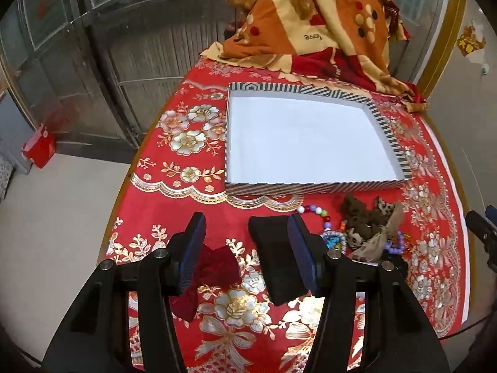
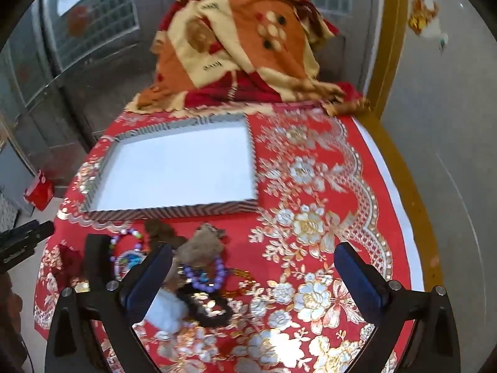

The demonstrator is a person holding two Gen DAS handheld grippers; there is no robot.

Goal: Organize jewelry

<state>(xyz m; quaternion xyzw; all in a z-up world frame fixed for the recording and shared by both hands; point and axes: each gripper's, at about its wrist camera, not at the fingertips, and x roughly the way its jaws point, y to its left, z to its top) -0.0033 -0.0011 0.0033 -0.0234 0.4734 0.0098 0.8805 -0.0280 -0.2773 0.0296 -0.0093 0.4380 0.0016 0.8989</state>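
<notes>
Both grippers, left gripper [image 1: 247, 248] and right gripper [image 2: 253, 276], are hanging spread wide, holding nothing. The beads [image 2: 203, 275] are lying beside the empty tray [image 2: 93, 206]. Picking up is probably starting.

A table under a red tablecloth [image 1: 198, 199] with gold and silver flowers fills the middle, with an orange, cream and red blanket [image 1: 310, 21] heaped at its twelve o'clock end. Behind it from nine to twelve o'clock stand grey metal doors [image 1: 133, 62] with glass-block panes [image 2: 93, 15]. A red box [image 1: 38, 149] sits on the pale floor [image 1: 62, 217] at nine o'clock; a grey wall [image 2: 450, 108] with a gold-coloured frame [image 2: 388, 62] rises at two o'clock.
</notes>
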